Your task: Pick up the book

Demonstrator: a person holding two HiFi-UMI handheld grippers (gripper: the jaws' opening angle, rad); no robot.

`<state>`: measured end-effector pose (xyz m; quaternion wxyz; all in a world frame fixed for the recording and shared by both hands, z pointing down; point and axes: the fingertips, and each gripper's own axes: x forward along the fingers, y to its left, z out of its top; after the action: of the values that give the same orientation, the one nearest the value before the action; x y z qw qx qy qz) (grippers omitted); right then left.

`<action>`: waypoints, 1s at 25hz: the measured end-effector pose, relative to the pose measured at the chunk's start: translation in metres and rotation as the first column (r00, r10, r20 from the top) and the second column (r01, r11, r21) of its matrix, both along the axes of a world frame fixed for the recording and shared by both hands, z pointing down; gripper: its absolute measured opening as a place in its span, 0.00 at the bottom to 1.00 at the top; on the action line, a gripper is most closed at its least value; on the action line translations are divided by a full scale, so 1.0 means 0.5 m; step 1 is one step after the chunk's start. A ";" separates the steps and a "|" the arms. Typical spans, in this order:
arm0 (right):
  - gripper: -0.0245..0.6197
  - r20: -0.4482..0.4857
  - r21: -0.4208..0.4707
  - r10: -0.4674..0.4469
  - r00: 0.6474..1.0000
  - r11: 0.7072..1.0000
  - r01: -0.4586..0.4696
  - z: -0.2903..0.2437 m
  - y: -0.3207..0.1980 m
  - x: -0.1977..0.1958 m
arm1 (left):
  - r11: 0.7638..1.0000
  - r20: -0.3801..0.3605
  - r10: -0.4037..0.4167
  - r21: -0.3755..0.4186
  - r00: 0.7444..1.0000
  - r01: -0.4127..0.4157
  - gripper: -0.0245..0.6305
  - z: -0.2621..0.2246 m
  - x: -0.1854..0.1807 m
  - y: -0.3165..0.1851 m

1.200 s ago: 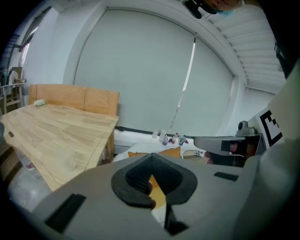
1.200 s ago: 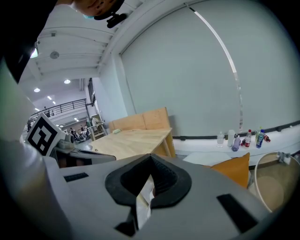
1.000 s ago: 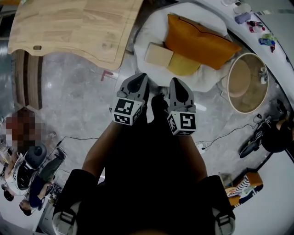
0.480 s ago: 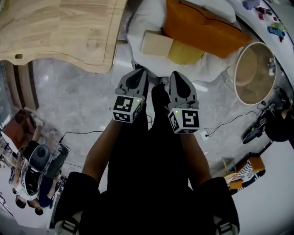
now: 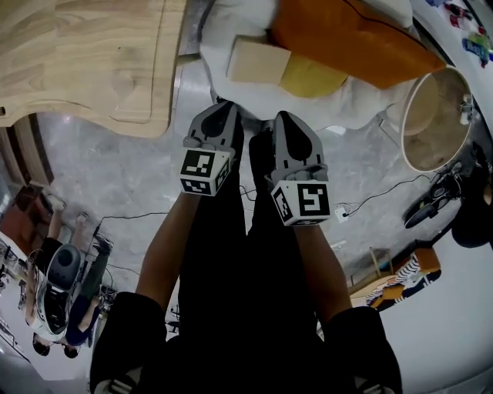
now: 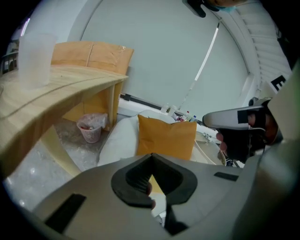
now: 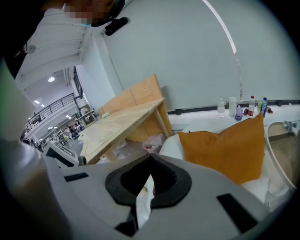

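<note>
Grey floor (image 5: 115, 177) — pale book (image 5: 258, 60) on white cushion (image 5: 262, 96), beside orange pillow (image 5: 347, 35).

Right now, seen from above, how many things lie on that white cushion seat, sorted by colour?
Orange: 1, the pillow
Cream: 1, the book
Yellow: 1, a flat piece touching the book, kind unclear
Total: 3 on the white seat
</note>
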<state>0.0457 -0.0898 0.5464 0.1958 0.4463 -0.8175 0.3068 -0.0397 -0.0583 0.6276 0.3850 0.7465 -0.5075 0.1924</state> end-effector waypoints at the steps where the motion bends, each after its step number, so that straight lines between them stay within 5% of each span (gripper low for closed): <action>1: 0.04 0.000 -0.009 -0.005 1.000 1.000 0.005 0.016 -0.002 -0.003 | 1.000 0.001 -0.003 -0.011 1.000 0.003 0.04 0.022 0.000 -0.002; 16: 0.04 -0.016 -0.117 -0.016 1.000 0.993 0.014 0.180 0.039 -0.036 | 0.993 -0.009 -0.019 -0.114 1.000 0.018 0.04 0.251 -0.041 0.034; 25: 0.04 -0.019 -0.160 -0.029 0.999 0.987 0.026 0.259 0.038 -0.057 | 0.984 -0.065 -0.037 -0.174 0.997 0.025 0.21 0.365 -0.031 0.034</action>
<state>0.0171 -0.0711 0.6758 0.2439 0.4211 -0.7943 0.3638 -0.0553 -0.0414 0.8101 0.4682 0.7083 -0.4871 0.2042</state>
